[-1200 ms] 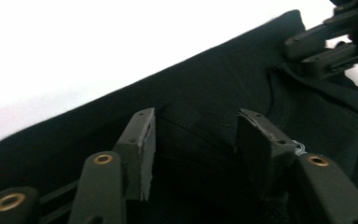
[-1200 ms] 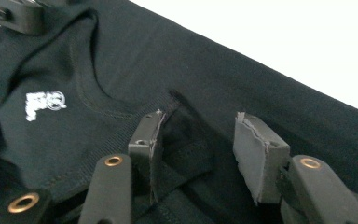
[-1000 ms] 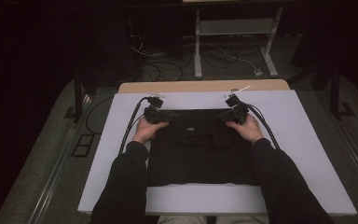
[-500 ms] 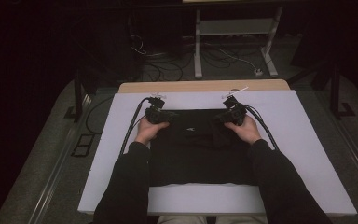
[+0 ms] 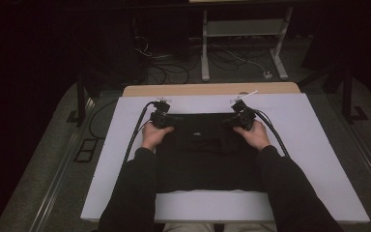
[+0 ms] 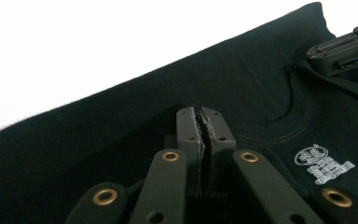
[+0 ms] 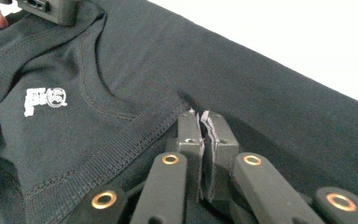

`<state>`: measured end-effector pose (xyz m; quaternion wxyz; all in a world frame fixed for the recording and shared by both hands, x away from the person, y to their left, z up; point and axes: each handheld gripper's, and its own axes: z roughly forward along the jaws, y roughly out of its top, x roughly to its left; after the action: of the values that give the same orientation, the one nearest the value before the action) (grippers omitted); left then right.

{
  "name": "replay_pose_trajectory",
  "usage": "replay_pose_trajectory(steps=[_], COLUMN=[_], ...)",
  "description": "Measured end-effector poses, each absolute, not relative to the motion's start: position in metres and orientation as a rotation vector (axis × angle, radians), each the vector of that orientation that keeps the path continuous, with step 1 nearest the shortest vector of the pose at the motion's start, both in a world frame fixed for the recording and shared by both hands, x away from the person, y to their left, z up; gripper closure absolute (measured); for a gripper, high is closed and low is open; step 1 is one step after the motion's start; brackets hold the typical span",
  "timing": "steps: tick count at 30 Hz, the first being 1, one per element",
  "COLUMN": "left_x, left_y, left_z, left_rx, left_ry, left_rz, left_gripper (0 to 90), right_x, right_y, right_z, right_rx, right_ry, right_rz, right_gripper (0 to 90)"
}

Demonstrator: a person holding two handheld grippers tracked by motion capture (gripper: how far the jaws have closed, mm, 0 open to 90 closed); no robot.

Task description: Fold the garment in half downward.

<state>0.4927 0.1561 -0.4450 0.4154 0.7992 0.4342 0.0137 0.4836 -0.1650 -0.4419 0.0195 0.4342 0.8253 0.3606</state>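
shirt [image 5: 203, 150] flat on table [image 5: 319, 145] | left gripper [image 6: 203, 122] + right gripper [image 7: 200, 125] just clamped far edge by collar | lift/fold not started

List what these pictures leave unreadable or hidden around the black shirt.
- White print on the black shirt: too small and blurred, both gripper views.
- Shirt's near part: under the forearms, high view.
- Cloth between the left tool jaws or right tool jaws: hidden by the pads.
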Motion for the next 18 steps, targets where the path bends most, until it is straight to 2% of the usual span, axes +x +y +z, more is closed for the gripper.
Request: replay_pose_trajectory(steps=[18], left_x=[0.482], left_y=[0.159], left_z=[-0.418], left_rx=[1.968], left_ry=[1.029], left_rz=[0.036], left_gripper=[86.7], right_x=[0.477], right_y=[-0.185], right_z=[-0.417], right_rx=[1.365], right_ry=[2.543], right_rz=[1.305], right_gripper=[86.8])
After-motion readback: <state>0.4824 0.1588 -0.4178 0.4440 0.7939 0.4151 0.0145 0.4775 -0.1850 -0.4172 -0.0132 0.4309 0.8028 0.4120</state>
